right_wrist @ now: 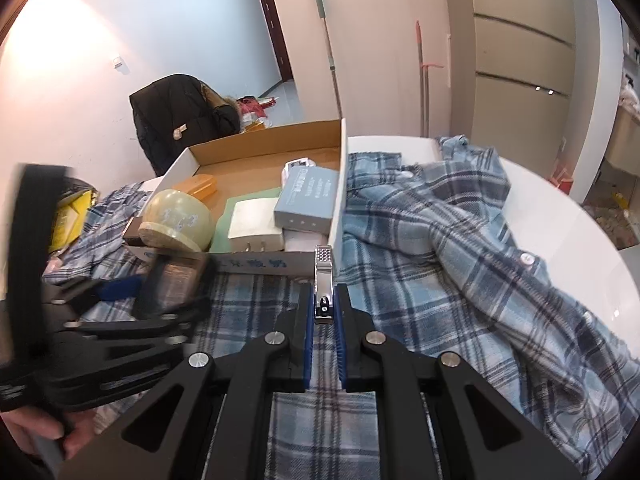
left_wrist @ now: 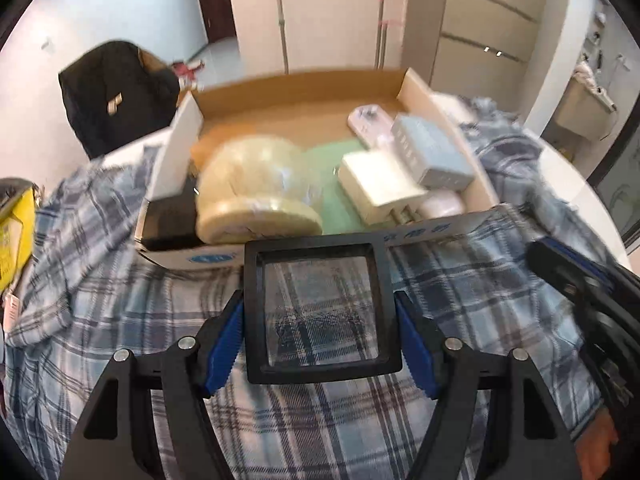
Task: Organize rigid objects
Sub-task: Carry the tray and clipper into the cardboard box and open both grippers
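Two tongs [left_wrist: 320, 320] [right_wrist: 323, 320] over plaid shirt [right_wrist: 460, 248]: L grips magnifier [left_wrist: 320, 312], R nail clipper [right_wrist: 323, 280]

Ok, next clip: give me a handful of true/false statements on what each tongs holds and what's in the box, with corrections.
1. The left tongs grip a black square-framed magnifier by its side edges. True.
2. The right tongs are open and empty. False: they are shut on a metal nail clipper.
3. The cardboard box sits on a plaid shirt. True.
4. The cardboard box is empty. False: it holds a pale green round jar, a white plug adapter, a light blue box and more.
5. The magnifier is already inside the cardboard box. False: it is in front of the box's near wall, in the left tongs.
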Tool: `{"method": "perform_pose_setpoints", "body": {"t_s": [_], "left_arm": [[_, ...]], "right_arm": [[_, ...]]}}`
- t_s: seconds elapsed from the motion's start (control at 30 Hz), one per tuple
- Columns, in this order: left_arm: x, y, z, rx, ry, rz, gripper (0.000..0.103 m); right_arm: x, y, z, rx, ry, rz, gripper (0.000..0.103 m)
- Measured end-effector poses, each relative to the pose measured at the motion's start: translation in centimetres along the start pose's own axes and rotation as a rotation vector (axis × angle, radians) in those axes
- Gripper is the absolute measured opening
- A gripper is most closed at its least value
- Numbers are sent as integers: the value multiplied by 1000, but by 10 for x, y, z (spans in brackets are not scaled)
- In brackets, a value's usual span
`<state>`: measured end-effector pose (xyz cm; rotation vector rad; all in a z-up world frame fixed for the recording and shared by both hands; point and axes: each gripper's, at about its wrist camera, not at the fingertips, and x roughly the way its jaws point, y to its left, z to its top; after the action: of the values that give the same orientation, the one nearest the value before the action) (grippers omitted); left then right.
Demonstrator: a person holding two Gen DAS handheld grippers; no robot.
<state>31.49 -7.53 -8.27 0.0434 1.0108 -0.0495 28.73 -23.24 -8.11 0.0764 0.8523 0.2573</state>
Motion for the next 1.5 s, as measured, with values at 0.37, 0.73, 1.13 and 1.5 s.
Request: {"method": "perform_pose_setpoints", "body": {"t_s": [0.37,0.73,1.13,1.5], "left_arm": [[-121,29,7,-2,-241,-46,73],[-181,66,47,-99,-389,-163,73],[-76,100,90,-78,-290,-110,73],[7,113,80,-137,-274,-137,73]], "right_arm": [[-32,7,6,-30,-112,-65,9],[-82,30,82,-28,-215,8,9],[10,40,119,73,-150,100,9],[48,39,101,31,-61,100,9]]}}
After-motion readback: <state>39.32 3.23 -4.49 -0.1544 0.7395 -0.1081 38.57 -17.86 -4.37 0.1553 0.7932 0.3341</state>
